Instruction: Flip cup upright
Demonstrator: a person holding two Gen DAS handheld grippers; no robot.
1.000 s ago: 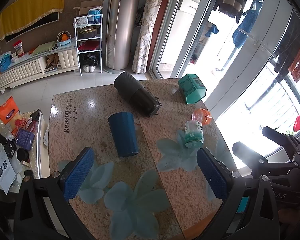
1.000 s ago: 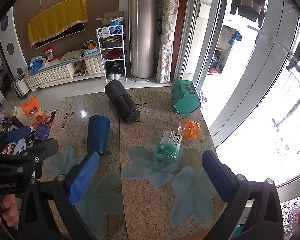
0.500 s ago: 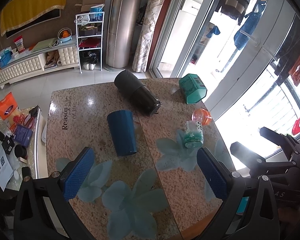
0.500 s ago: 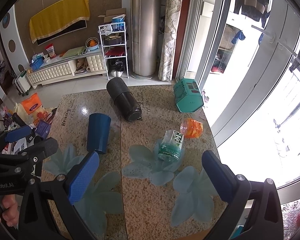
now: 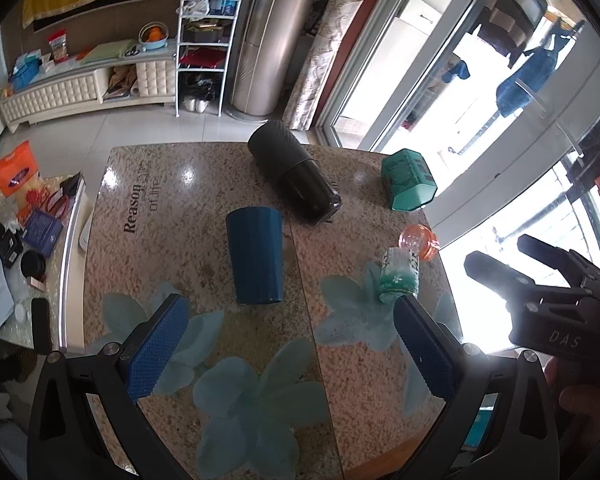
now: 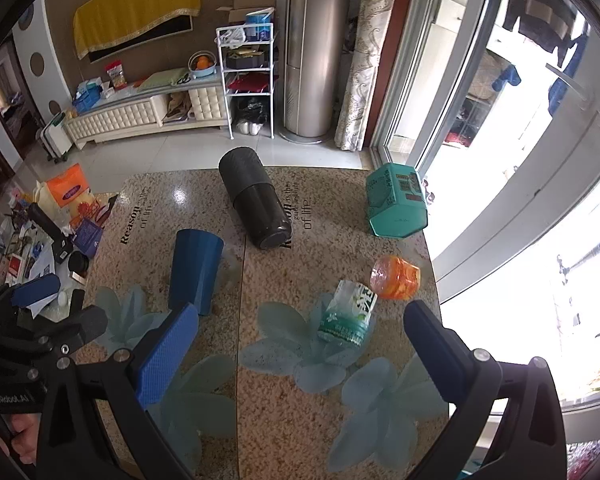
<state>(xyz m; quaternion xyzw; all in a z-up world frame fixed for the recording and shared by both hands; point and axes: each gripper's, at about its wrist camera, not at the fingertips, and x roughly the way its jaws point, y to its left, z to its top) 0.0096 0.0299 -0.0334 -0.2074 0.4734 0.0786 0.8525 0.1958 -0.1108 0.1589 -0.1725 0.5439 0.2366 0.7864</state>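
Note:
A dark blue cup stands upside down on the speckled stone table, wide end toward the table; it also shows in the right wrist view. My left gripper is open and empty, hovering above the table just short of the cup. My right gripper is open and empty, above the table's near right part, with the cup beyond its left finger. Each gripper shows at the edge of the other's view.
A large black cylinder lies on its side behind the cup. A teal box sits at the far right edge. A green-labelled bottle with an orange end lies right of the cup. A cluttered side table stands left.
My left gripper has drifted slightly, so the cup sits a bit more centred between its fingers. The right gripper has shifted slightly. Nothing on the table has moved.

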